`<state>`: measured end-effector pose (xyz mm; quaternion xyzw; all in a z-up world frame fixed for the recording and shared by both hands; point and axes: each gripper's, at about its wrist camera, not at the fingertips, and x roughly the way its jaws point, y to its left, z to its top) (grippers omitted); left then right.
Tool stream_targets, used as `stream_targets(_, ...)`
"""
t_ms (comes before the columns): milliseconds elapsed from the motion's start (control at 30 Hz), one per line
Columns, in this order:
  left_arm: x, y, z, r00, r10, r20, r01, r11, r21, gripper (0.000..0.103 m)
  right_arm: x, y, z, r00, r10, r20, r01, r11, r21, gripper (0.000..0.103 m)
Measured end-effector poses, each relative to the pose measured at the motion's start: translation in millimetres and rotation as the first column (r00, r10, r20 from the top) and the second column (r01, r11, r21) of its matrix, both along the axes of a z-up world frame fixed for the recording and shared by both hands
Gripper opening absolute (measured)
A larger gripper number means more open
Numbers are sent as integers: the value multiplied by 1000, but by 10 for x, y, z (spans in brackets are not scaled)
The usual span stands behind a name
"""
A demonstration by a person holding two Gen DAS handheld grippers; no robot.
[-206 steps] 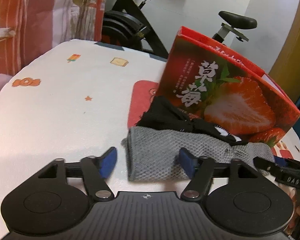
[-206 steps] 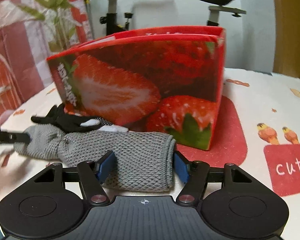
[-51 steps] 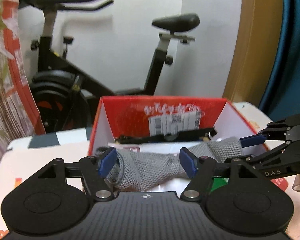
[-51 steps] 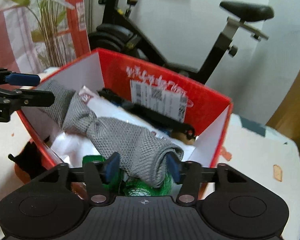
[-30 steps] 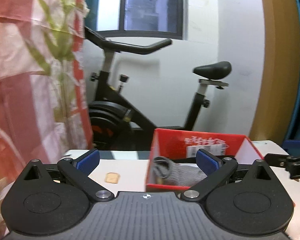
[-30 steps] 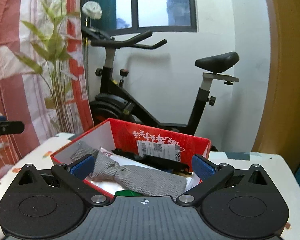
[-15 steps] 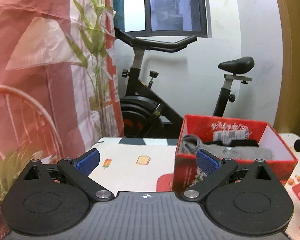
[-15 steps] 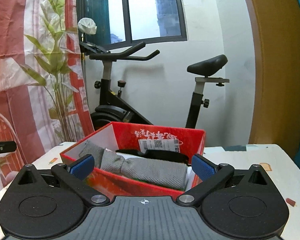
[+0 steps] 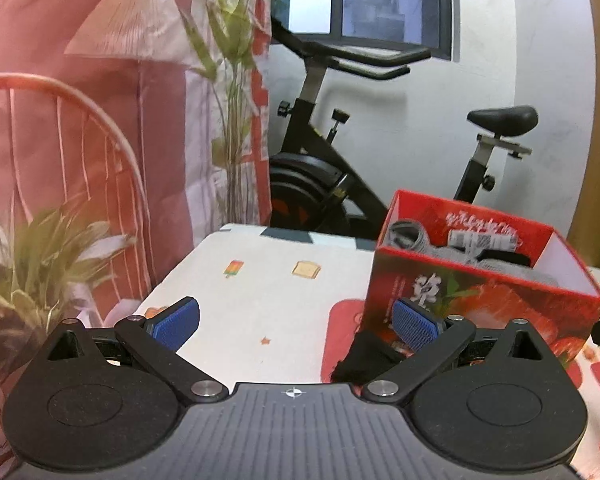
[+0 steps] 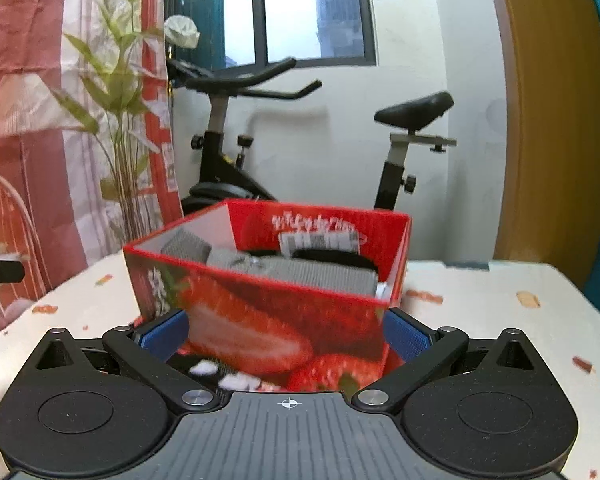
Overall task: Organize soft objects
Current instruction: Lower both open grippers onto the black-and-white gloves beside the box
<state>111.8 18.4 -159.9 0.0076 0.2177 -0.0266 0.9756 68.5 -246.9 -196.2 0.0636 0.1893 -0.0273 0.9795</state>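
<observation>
A red strawberry box [image 9: 488, 296] [image 10: 276, 312] stands on the table, and a grey knitted cloth [image 9: 410, 236] [image 10: 300, 274] lies inside it. A black cloth [image 9: 364, 358] lies on the table in front of the box, with white and black bits [image 10: 228, 376] of it showing in the right wrist view. My left gripper [image 9: 296, 324] is open, left of the box and just above the black cloth. My right gripper [image 10: 284, 336] is open too, low in front of the box, with its fingers apart on either side of the box's near face.
The table [image 9: 260, 304] has a white printed cover. An exercise bike [image 9: 340, 168] [image 10: 240, 140] stands behind it. A red patterned curtain [image 9: 80, 120] and a green plant [image 9: 28, 264] are at the left, a yellow door frame [image 10: 548, 120] at the right.
Both grippers have come down and back from the box toward the table. Earlier they let go of the grey cloth, which now lies in the box.
</observation>
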Motion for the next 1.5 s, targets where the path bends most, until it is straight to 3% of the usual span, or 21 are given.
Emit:
stream_targets(367,83,-90,-190,997,0,-78,3,999,34,103,66,-11,-196,998,-10,-64,12,1000,27,103)
stream_targets(567,101,-78,-222,997,-6,-76,9,999,45,103,126,-37,-310,995,-7,-104,14,998,60,103)
stream_targets(833,274,-157,-339,993,2,-116,10,995,101,103,280,17,-441,991,22,-130,-17,999,37,102)
stream_targets(1100,614,-220,-541,978,-69,-197,87,993,85,102,556,71,-644,975,91,-201,-72,992,102,91)
stream_targets(1233,846,-222,-668,962,-108,-249,122,992,40,92,697,188,-741,964,130,-232,-111,989,95,86)
stream_targets(1367,1027,-238,-779,947,-146,-285,146,989,-21,90,834,246,-790,956,158,-247,-131,984,121,82)
stream_targets(1500,1168,-288,-871,937,-175,-302,169,985,-47,77,947,287,-806,950,177,-259,-148,981,127,81)
